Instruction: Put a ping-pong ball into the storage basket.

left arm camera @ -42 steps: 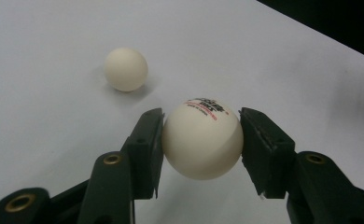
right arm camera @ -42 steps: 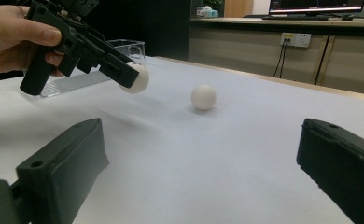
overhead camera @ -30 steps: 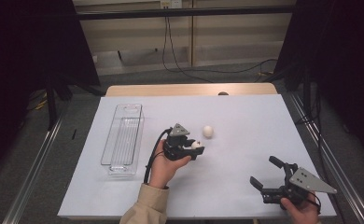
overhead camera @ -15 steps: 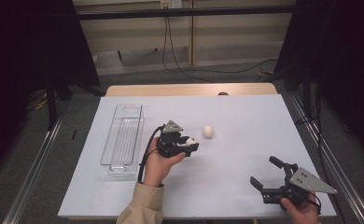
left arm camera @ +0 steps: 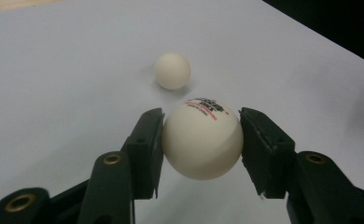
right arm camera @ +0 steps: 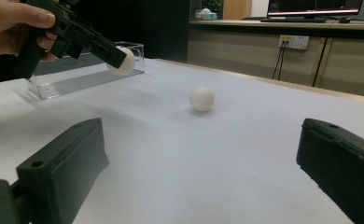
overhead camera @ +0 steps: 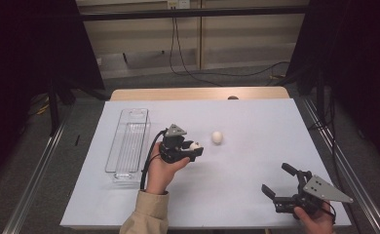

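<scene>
The left gripper view showed red print on top of the held white plastic ball (left arm camera: 202,143), a detail too small to read from the high view. The right gripper view showed that ball lifted off the white-covered desk (right arm camera: 245,154), with a clear rectangular plastic tray (right arm camera: 84,70) behind it; the high view did not settle that height.

The left hand-held gripper (overhead camera: 194,148) was clamped on the held ball, one black jaw pressed to each side, near the middle of the desk. A second plain white ball (overhead camera: 217,137) lay on the desk surface just to the right of and slightly beyond the jaw tips, apart from them. The tray (overhead camera: 128,146) lay to the left of this hand-held gripper, its long side running near to far.

The right hand-held gripper (overhead camera: 280,181) was at the near right corner of the desk with its jaws wide apart and nothing between them, well apart from both balls.

Bare desk surface extended between the two hand-held grippers and across the far right portion. The right hand-held gripper sat close to the near edge.
</scene>
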`<state>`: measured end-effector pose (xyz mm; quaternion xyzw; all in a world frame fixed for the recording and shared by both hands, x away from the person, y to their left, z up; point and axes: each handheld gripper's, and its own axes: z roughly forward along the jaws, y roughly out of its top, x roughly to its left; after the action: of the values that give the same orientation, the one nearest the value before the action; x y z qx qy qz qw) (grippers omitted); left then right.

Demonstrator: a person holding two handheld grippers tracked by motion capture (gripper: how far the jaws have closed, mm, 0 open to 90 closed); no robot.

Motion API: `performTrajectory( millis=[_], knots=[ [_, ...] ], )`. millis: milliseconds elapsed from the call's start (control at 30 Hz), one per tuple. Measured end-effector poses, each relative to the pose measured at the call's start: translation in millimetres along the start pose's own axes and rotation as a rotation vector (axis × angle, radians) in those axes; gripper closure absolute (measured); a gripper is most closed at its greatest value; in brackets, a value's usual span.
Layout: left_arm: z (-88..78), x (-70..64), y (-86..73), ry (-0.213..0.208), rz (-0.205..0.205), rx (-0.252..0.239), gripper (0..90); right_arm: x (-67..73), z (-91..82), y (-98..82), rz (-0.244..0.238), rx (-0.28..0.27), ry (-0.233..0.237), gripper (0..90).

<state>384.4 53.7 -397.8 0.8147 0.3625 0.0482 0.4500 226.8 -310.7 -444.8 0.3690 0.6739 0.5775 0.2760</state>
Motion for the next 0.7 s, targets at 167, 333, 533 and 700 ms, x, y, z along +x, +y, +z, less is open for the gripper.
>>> performTrajectory(
  millis=[167, 333, 533, 700],
  knots=[
    [-3.9, 2.0, 0.4, 0.006, -0.008, -0.003, 51.1, 0.8, 0.7, 0.1, 0.001, 0.001, 0.002, 1.0],
    [-8.7, 5.0, 1.8, 0.008, -0.013, -0.010, 51.1, 1.4, 0.7, 0.0, 0.000, 0.004, 0.005, 1.0],
    [-15.2, 9.2, 2.5, 0.016, -0.024, -0.010, 51.1, 1.4, 1.0, 0.0, 0.000, 0.003, 0.005, 1.0],
    [-18.6, 12.1, 1.9, 0.033, -0.029, -0.008, 51.1, 2.4, 2.5, 0.3, -0.001, 0.003, 0.009, 1.0]
  ],
)
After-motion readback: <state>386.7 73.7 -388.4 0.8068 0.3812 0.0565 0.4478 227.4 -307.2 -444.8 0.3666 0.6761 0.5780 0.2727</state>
